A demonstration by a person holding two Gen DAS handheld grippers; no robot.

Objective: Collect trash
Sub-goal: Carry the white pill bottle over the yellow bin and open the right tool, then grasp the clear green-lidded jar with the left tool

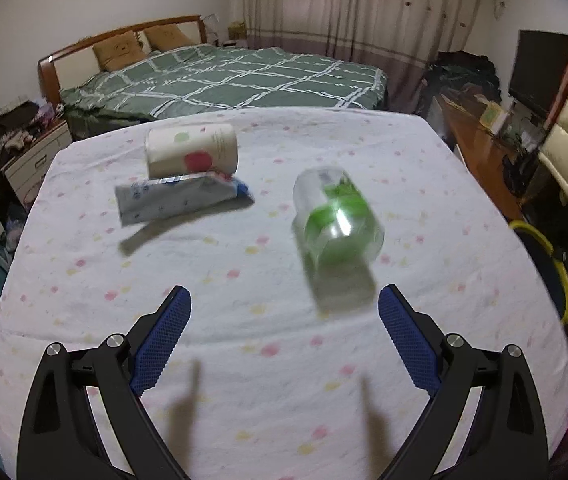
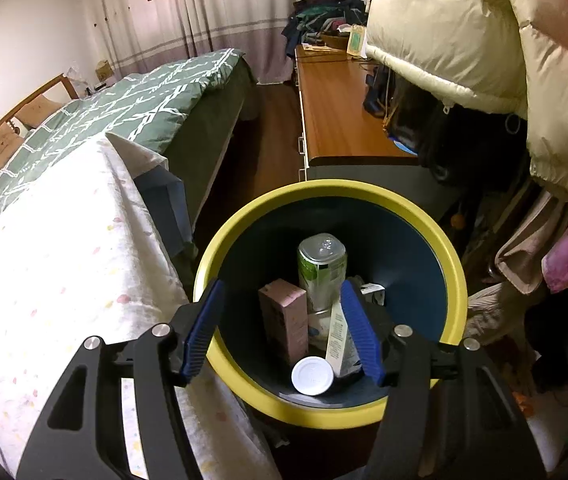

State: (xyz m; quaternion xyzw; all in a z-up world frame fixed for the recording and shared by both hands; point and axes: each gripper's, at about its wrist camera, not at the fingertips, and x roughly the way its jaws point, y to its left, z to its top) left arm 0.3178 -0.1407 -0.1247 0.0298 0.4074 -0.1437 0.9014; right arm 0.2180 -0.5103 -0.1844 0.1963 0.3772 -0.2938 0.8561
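Left gripper [image 1: 284,308] agape, empty (right gripper [image 2: 281,300] likewise); plastic bottle [image 1: 338,216] lying lengthwise, base nearest.

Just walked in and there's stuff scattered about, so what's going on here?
A person with a gripper in each hand is clearing trash off the cloth-covered table. The right gripper hangs open over the yellow-rimmed bin, which already holds a bottle, a pink box, a tube and a white lid. The left gripper is open above the table, facing a clear green-labelled bottle, a paper cup and a flat wrapper still lying there.
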